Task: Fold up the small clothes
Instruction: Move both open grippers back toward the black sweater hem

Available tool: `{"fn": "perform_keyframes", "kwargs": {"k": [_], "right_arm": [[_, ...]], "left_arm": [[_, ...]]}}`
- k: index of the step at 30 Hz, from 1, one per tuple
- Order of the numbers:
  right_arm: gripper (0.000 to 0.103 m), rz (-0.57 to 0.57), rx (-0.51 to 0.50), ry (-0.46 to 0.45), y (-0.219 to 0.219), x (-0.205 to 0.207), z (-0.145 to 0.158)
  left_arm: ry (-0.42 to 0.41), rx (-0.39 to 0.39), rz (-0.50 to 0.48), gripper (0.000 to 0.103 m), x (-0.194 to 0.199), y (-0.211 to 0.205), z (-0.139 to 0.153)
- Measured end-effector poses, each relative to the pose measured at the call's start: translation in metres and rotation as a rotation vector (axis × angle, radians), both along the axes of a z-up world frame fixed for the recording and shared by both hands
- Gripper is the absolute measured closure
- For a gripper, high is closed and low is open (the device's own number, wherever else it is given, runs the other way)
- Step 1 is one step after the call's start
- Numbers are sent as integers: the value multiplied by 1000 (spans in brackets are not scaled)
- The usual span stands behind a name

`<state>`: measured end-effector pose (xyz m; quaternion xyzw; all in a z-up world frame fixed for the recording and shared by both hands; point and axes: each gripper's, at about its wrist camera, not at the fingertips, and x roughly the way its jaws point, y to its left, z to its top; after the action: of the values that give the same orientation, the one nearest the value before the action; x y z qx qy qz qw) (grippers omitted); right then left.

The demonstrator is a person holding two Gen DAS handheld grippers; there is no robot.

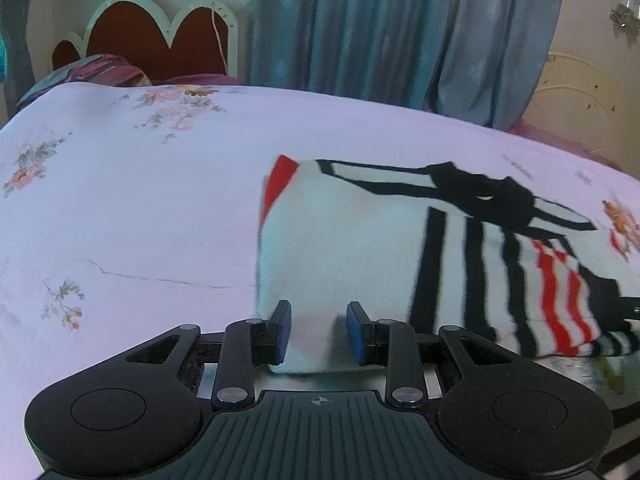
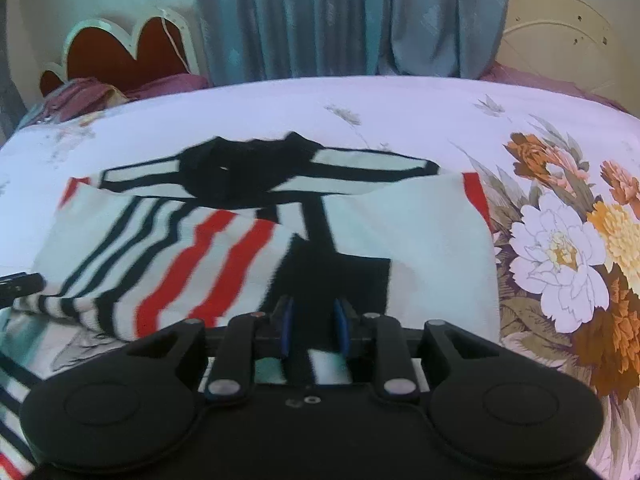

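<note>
A small white shirt (image 1: 344,240) with black and red stripes and a black collar lies on the bed, its sides folded inward. It also shows in the right wrist view (image 2: 420,248). My left gripper (image 1: 319,330) is open, its blue pads either side of the shirt's near white edge. My right gripper (image 2: 311,326) is open with a narrower gap, low over the shirt's near hem by a black patch. The other gripper's tip (image 2: 20,284) shows at the left edge of the right wrist view.
The bed has a pale floral sheet (image 1: 120,200) with large printed flowers (image 2: 560,252) to the shirt's right. A red scalloped headboard (image 1: 160,36) and pillows (image 1: 96,70) lie far left. Blue curtains (image 1: 400,32) hang behind the bed.
</note>
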<state>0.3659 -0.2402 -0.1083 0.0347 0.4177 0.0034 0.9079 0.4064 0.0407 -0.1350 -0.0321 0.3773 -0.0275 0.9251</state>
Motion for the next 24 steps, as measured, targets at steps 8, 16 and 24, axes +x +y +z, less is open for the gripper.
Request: {"fn": "perform_keyframes", "kwargs": {"k": [8,16,24], "right_arm": [[69,38,12,7,17,0,-2],[72,42,-28,34,14,-8,-8],[70,124,9,9,24,-31,8]], "left_arm": [[24,17,-7,42,1,-11,-6],[8,12,3,42,-14,-15,2],[35,-22,-84,42,-49,-48,5]]}}
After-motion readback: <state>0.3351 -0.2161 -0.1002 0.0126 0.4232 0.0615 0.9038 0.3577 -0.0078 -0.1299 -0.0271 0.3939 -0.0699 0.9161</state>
